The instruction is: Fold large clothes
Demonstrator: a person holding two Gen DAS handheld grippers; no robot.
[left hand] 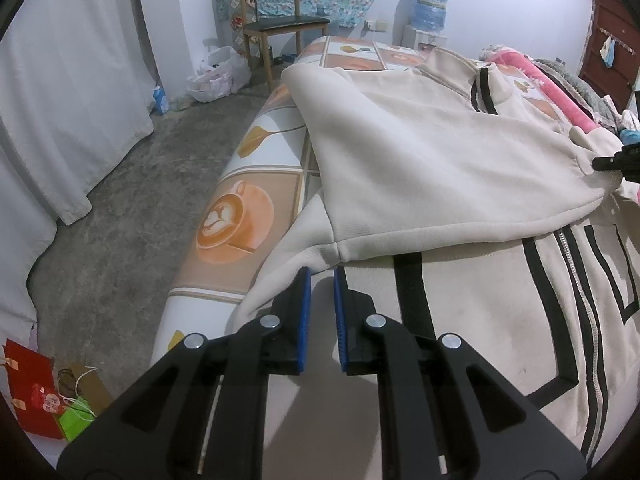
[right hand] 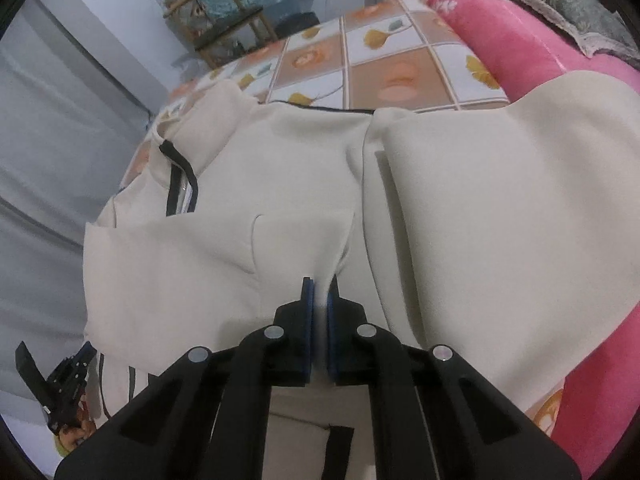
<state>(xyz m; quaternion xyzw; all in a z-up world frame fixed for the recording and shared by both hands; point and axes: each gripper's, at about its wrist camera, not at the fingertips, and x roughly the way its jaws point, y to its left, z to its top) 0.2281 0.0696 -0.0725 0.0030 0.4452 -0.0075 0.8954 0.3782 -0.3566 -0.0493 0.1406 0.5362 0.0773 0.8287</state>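
A cream zip-up jacket [left hand: 440,168] with black stripes lies on the bed, one side folded over its front. My left gripper [left hand: 322,276] is slightly open and empty, just below the corner of the folded flap. My right gripper [right hand: 320,286] is shut on a pinch of the jacket [right hand: 280,184] near the flap's edge. The right gripper also shows at the right edge of the left wrist view [left hand: 618,160], holding the flap. The left gripper shows at the lower left of the right wrist view [right hand: 60,384].
The bed has a coffee-cup patterned sheet [left hand: 248,216]. A pink blanket [right hand: 520,40] lies along its far side. A concrete floor [left hand: 120,240], white curtain [left hand: 72,80], wooden chair [left hand: 280,28], water bottle [left hand: 430,6] and gift bags [left hand: 40,392] lie left of the bed.
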